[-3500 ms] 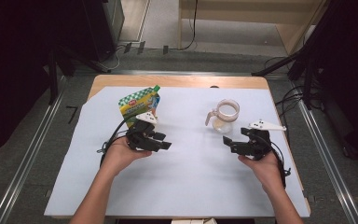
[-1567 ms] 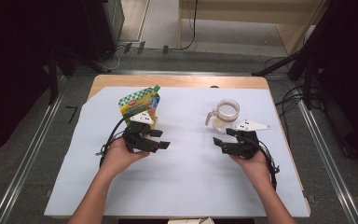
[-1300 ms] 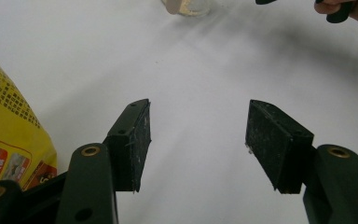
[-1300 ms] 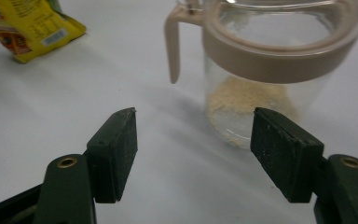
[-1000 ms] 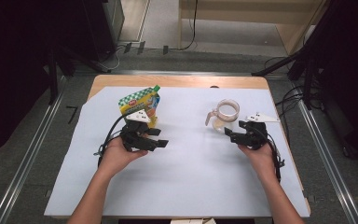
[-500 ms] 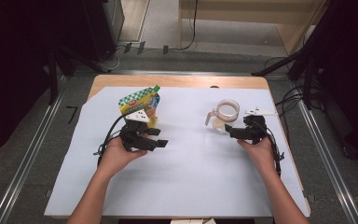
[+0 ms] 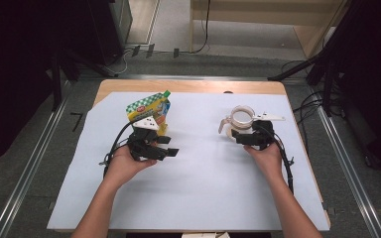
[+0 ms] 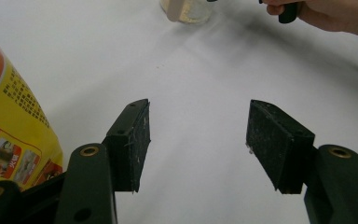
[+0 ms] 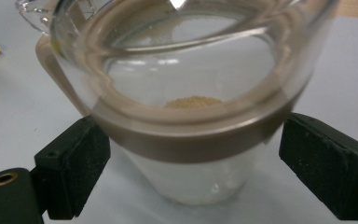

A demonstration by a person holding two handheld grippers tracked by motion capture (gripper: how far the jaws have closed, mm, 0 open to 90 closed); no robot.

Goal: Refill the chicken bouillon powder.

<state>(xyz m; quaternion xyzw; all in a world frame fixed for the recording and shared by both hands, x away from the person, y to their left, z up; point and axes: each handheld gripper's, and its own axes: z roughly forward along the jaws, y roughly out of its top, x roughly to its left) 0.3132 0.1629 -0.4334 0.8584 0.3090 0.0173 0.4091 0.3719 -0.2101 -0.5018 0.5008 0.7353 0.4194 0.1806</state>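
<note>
Jug [image 7: 241, 120], clear glass with a tan band and handle, stands upright on the white sheet [image 7: 198, 198] that covers the table, a little grain in its bottom. The right gripper [image 7: 245, 135] has come up against the jug's near side; its jaws have just been opening and now stand wide, one on each side of the jug's body below the band, pads apart from the glass, probably set to close on it. To the jug's left, well apart, a yellow pouch [image 7: 149, 110] with a green cap stands upright. The left gripper [image 7: 166, 146] hovers just in front of the pouch, jaws about half open and holding nothing, pointing across the bare sheet toward the jug, likely waiting.
</note>
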